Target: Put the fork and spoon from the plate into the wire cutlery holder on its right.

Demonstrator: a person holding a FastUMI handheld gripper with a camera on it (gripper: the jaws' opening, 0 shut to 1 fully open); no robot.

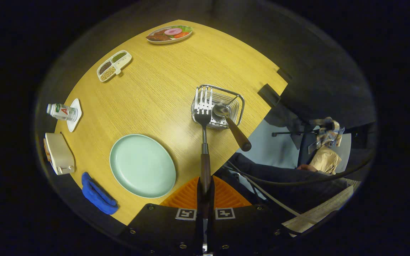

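Observation:
My gripper [205, 188] is shut on the dark wooden handle of the fork [203, 117], held well above the table. The fork points straight ahead from the fingers, and its tines hang over the near left part of the wire cutlery holder [233, 97]. The spoon [230, 122] stands in that holder, bowl down inside the wires, its brown handle leaning out toward me and to the right. The pale green plate [142, 165] lies bare on the wooden table, left of the fork and nearer to me than the holder.
A blue cloth [98, 195] lies at the table's near edge beside the plate. Farther left are a cream box [59, 153] and a small bottle [62, 111] on a white coaster. A divided snack dish [114, 65] and a food plate [169, 34] sit far back. A person's sleeve [279, 174] is to the right.

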